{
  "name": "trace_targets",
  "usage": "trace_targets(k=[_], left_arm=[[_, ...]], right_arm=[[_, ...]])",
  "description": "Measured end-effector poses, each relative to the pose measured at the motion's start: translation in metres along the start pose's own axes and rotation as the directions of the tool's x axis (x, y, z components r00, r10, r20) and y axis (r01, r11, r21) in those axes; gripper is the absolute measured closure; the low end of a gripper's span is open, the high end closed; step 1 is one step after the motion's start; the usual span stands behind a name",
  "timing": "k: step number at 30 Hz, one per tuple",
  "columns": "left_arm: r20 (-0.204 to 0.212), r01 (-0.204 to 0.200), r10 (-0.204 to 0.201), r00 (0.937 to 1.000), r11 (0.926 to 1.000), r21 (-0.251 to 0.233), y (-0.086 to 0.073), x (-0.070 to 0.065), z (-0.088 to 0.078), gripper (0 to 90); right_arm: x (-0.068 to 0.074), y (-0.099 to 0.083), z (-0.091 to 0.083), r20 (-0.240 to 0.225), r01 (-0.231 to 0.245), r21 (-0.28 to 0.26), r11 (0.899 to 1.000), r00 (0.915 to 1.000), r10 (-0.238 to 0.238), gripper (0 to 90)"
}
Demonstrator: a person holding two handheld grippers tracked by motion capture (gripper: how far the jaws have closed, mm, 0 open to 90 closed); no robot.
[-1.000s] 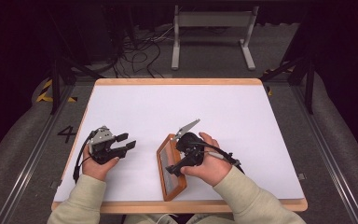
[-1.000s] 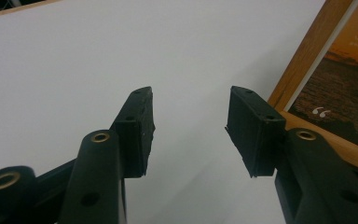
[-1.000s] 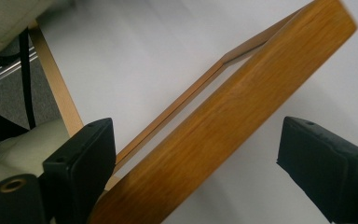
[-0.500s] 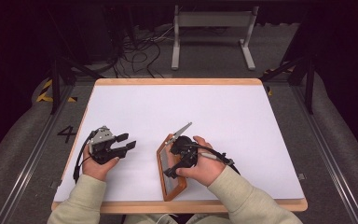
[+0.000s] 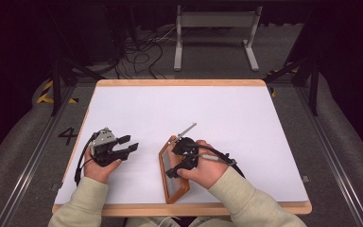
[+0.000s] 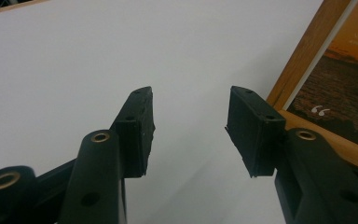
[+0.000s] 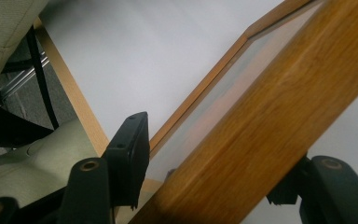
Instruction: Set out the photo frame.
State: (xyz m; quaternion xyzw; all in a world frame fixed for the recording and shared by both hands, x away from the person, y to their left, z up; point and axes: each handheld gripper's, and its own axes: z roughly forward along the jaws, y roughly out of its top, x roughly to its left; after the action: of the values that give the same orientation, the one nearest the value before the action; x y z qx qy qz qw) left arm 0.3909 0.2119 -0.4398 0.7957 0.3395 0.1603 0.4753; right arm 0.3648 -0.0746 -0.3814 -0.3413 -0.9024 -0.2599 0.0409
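A wooden picture frame (image 5: 176, 189) lies near the front edge of the white table, a little right of my left hand. My right gripper (image 5: 174, 168) reaches over its right rail from the right. Its jaws have just been closing, and in the right gripper view the frame's thick wooden rail (image 7: 270, 107) runs between them. The left pad (image 7: 131, 156) stands a sliver off the glass, and the other pad is hidden behind the rail. My left gripper (image 5: 130, 143) rests to the left, open and empty (image 6: 191, 130), with the frame's corner (image 6: 335, 93) just beyond its right jaw.
The white tabletop (image 5: 184, 109) has a wooden border (image 5: 179, 82) and stretches bare behind both hands. A metal stand (image 5: 215, 21) and loose cables (image 5: 137, 52) sit on the floor beyond the far edge. Rails run along both sides.
My right hand has shifted a little left and toward the front edge, down onto the frame, and its jaws have narrowed around the rail. The left hand has stayed put.
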Motion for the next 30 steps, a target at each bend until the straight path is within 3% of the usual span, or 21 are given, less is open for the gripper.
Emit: trace_targets(k=[4,8,14,22,27,30], left_arm=[[-0.001,0.0,0.0,1.0,1.0,-0.001,0.0,0.0,0.0,51.5],[0.002,0.001,-0.001,1.0,1.0,-0.002,0.0,0.0,0.0,51.5],[-0.001,-0.007,0.007,1.0,1.0,-0.004,0.0,0.001,-0.001,51.5],[-0.001,-0.006,0.006,1.0,1.0,-0.003,0.0,0.001,-0.001,51.5],[-0.001,0.003,-0.003,1.0,1.0,-0.003,0.0,0.001,-0.002,51.5],[-0.003,0.002,-0.002,1.0,1.0,-0.004,-0.001,0.001,-0.003,51.5]], right_arm=[[0.002,0.0,-0.001,0.014,-0.008,0.007,1.0,0.9999,0.008,46.6],[0.003,0.002,-0.002,0.035,-0.039,0.029,0.999,0.9987,0.038,55.5],[0.002,0.003,-0.004,0.038,-0.039,0.046,0.998,0.9986,0.038,60.7],[-0.001,0.005,-0.006,-0.009,-0.069,0.051,0.996,0.9976,0.069,68.1],[0.001,0.008,-0.011,-0.058,-0.055,0.055,0.997,0.9966,0.059,73.1],[0.004,0.01,-0.015,-0.022,-0.016,0.056,0.998,0.9996,0.017,73.6]])
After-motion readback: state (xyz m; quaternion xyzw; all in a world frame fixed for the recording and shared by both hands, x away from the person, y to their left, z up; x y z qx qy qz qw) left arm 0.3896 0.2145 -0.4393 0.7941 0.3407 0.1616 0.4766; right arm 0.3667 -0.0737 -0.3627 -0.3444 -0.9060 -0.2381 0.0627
